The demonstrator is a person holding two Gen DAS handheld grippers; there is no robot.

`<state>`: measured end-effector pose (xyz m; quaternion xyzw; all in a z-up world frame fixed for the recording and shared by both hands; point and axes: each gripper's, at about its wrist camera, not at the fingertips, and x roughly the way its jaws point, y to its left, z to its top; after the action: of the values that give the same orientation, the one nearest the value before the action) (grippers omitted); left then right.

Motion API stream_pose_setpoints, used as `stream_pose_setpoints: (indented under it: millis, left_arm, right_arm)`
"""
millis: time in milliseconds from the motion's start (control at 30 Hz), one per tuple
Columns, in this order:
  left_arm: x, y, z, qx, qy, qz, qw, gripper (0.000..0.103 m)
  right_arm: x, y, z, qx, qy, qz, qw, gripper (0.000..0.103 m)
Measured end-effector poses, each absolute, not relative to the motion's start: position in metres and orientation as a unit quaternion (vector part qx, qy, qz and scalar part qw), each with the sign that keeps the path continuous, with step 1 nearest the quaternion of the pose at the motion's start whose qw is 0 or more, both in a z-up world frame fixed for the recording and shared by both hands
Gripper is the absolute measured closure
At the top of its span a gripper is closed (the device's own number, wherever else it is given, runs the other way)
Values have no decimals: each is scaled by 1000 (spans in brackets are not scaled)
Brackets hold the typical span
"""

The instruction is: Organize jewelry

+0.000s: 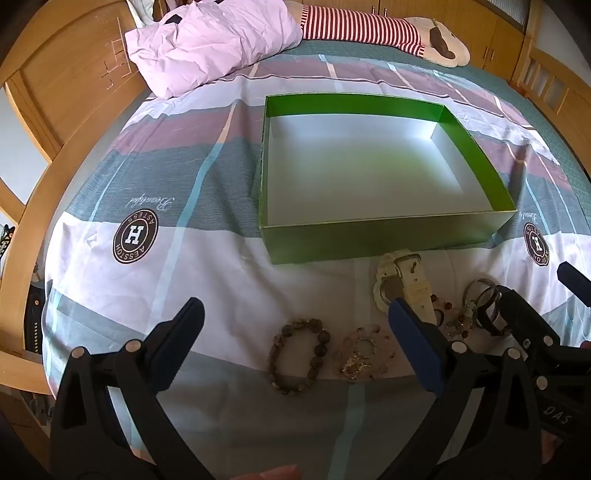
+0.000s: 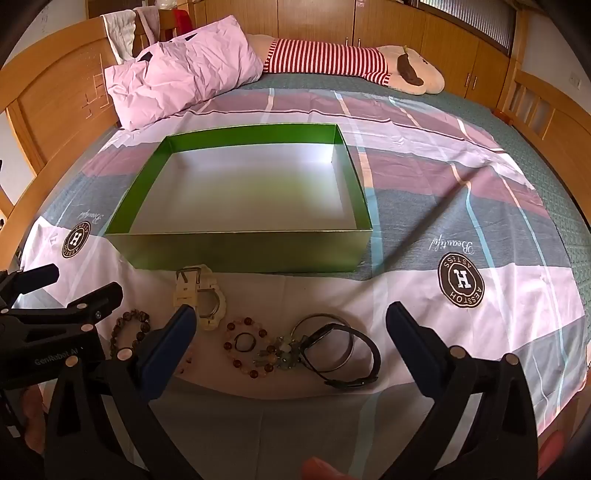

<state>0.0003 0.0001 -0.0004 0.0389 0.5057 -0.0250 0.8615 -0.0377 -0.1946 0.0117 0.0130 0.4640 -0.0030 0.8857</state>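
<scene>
An empty green box (image 1: 388,238) (image 2: 240,251) with a white floor lies on the bed. In front of it sits a row of jewelry: a brown bead bracelet (image 1: 273,354) (image 2: 117,332), a clear bead bracelet (image 1: 360,363), a white watch (image 1: 404,280) (image 2: 199,291), an amber bead bracelet (image 2: 227,345), a green stone piece (image 2: 282,350), a silver bangle (image 2: 321,316) and a black band (image 2: 373,350). My left gripper (image 1: 295,310) hovers open over the brown and clear bracelets. My right gripper (image 2: 291,314) (image 1: 543,291) hovers open over the amber bracelet and bangle. Neither holds anything.
The bed has a plaid sheet (image 2: 461,221) with round logos. A pink pillow (image 1: 210,40) and a striped plush toy (image 2: 332,59) lie at the far end. A wooden bed frame (image 1: 55,177) runs along the left. Wooden wardrobes (image 2: 406,22) stand behind.
</scene>
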Motion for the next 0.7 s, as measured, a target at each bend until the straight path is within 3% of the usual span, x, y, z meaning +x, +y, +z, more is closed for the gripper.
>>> stream_pose_setpoints:
  millis: [700]
  left_arm:
    - [-2,-7,-6,40,507,-24,860,2]
  right_arm:
    - [-38,-195,12,12,463,-4,886,1]
